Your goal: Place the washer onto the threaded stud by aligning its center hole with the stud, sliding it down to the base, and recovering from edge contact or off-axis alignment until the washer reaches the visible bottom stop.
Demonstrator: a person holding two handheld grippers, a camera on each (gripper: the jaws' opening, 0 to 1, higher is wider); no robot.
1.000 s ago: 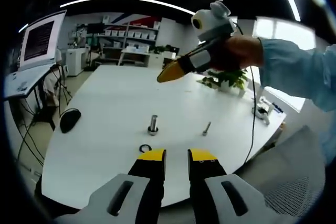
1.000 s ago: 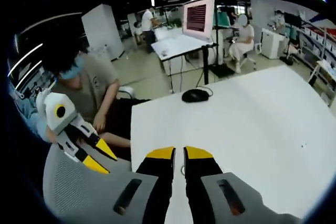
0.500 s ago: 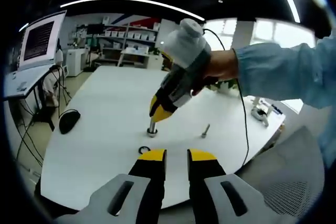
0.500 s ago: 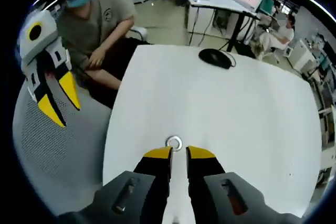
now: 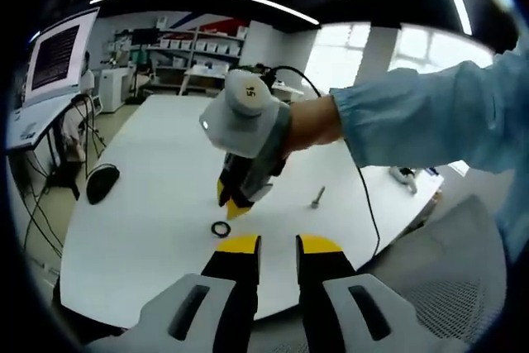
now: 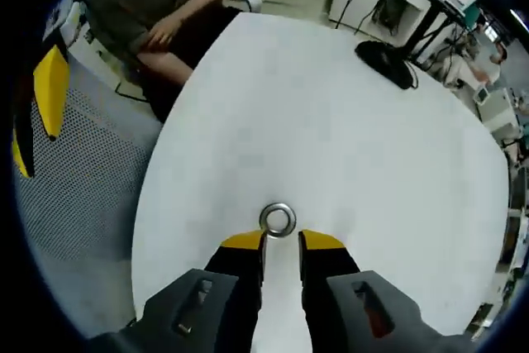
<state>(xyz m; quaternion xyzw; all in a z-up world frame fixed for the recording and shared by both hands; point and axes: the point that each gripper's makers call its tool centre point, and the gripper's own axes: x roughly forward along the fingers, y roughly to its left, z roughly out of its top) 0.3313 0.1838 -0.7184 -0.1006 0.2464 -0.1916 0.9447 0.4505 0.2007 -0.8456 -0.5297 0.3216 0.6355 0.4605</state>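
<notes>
- The small silver metal ring washer (image 6: 278,219) lies flat on the white tabletop (image 6: 347,138) — just ahead of the right gripper (image 6: 281,242), whose yellow-tipped jaws stand a narrow gap apart and hold nothing.
- In the left gripper view, the right gripper (image 5: 234,204) points down beside the washer (image 5: 221,228); a loose grey bolt (image 5: 316,197) lies well apart.
- The left gripper (image 5: 278,244) hovers near the table edge, its jaws slightly parted — empty.
- A black computer mouse (image 6: 385,64) rests further off.

Left gripper view low across white table (image 5: 157,163) — right gripper view steeply down, close; shared washer (image 6: 278,219).
</notes>
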